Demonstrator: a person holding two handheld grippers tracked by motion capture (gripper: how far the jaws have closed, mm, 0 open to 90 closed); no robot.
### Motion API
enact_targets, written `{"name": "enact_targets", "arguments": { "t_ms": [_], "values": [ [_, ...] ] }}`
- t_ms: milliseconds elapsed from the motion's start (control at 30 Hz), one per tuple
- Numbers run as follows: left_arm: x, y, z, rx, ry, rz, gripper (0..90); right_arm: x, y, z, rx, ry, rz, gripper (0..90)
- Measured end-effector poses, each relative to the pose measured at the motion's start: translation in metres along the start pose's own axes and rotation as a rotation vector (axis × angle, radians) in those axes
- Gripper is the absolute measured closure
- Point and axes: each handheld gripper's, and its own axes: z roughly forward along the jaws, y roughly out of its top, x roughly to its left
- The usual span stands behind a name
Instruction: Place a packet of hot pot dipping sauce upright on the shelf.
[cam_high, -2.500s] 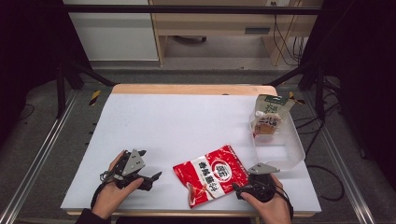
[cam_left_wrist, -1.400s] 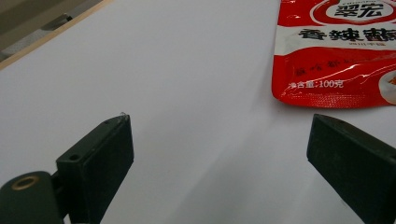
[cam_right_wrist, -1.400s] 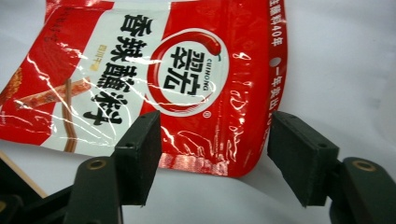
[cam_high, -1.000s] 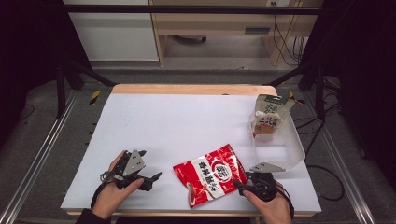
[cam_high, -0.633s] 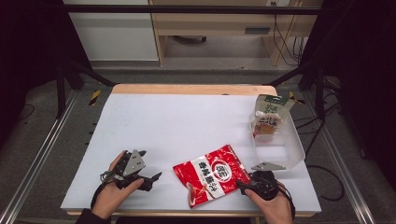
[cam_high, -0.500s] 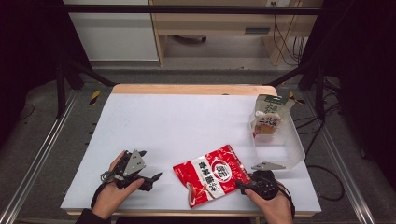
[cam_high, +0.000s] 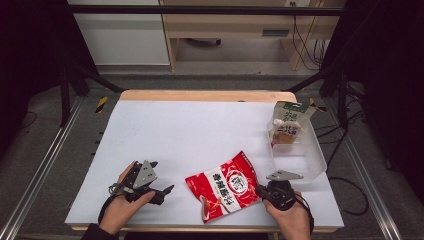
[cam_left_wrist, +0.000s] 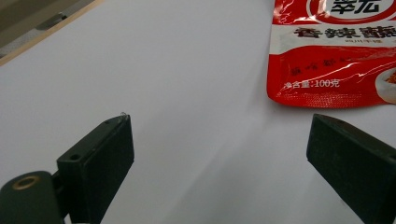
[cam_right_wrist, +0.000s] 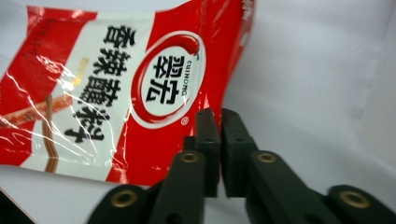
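Note:
A red and white snack packet (cam_high: 225, 185) lies flat near the front edge of the white table (cam_high: 190, 130). My right gripper (cam_high: 259, 190) is at the packet's right edge. In the right gripper view its jaws have just been closing and now stand together (cam_right_wrist: 220, 114), with the edge of the packet (cam_right_wrist: 116, 93) pinched between them. My left gripper (cam_high: 165, 194) rests on the table left of the packet. Its jaws stand wide apart (cam_left_wrist: 219, 154) with nothing between them, and the packet's corner (cam_left_wrist: 336, 51) lies ahead to their right.
A clear plastic bin (cam_high: 312, 160) sits at the table's right edge, with a green and white carton (cam_high: 287, 125) upright in its far end. A wooden strip runs along the table's back edge (cam_high: 200, 95). Metal frame rails flank both sides.
The packet has shifted slightly to the right on the table since the earliest frame. Both hands have stayed where they were.

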Motion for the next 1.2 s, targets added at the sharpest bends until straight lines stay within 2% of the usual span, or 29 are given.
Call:
{"name": "enact_targets", "arguments": {
  "t_ms": [67, 133, 200, 233, 267, 333, 367, 400, 433, 467, 500, 533, 700, 933, 1000, 1200],
  "values": [
    [0.0, 0.0, 0.0, 0.002, 0.0, 0.004, 7.2, 0.0, 0.002, -0.002, -0.007, 0.003, -0.006, 90.0],
    [0.002, 0.001, 0.0, 0.001, -0.001, 0.003, 7.3, 0.005, 0.009, -0.005, -0.011, -0.001, -0.039, 90.0],
    [0.002, 0.002, 0.0, -0.002, -0.008, -0.001, 7.3, 0.007, 0.012, -0.007, -0.007, 0.0, -0.047, 90.0],
    [0.003, 0.003, 0.0, 0.012, -0.012, 0.015, 7.3, 0.008, 0.016, -0.007, -0.011, 0.001, -0.065, 90.0],
    [0.003, 0.004, 0.001, 0.004, -0.013, 0.009, 7.5, 0.012, 0.026, -0.009, -0.016, 0.006, -0.094, 90.0],
    [0.003, 0.008, 0.0, 0.012, -0.017, 0.025, 7.4, 0.014, 0.03, -0.009, -0.015, 0.006, -0.108, 90.0],
    [0.004, 0.01, 0.0, 0.014, -0.016, 0.032, 7.5, 0.018, 0.043, -0.009, -0.011, 0.01, -0.145, 90.0],
    [0.005, 0.011, 0.0, 0.016, -0.016, 0.035, 7.5, 0.018, 0.043, -0.009, -0.011, 0.01, -0.145, 90.0],
    [0.006, 0.013, 0.0, 0.013, -0.016, 0.034, 7.5, 0.019, 0.047, -0.009, -0.008, 0.014, -0.165, 90.0],
    [0.007, 0.014, -0.001, 0.012, -0.014, 0.035, 7.5, 0.022, 0.057, -0.007, 0.004, 0.026, -0.191, 90.0],
    [0.008, 0.015, -0.001, 0.012, -0.016, 0.033, 7.5, 0.022, 0.057, -0.007, 0.004, 0.026, -0.191, 90.0],
    [0.009, 0.015, -0.001, 0.012, -0.019, 0.03, 7.5, 0.021, 0.065, -0.003, 0.019, 0.035, -0.21, 90.0],
    [0.012, 0.017, -0.001, 0.021, -0.018, 0.03, 7.6, 0.016, 0.08, 0.009, 0.033, 0.065, -0.221, 90.0],
    [0.012, 0.023, 0.0, 0.021, -0.026, 0.04, 7.7, 0.014, 0.094, 0.014, 0.043, 0.08, -0.251, 90.0],
    [0.012, 0.026, 0.001, 0.023, -0.037, 0.046, 7.7, 0.017, 0.101, 0.014, 0.043, 0.084, -0.284, 90.0],
    [0.017, 0.037, 0.006, 0.051, -0.067, 0.073, 7.9, 0.024, 0.112, 0.014, 0.031, 0.104, -0.331, 90.0]
  ]
}}
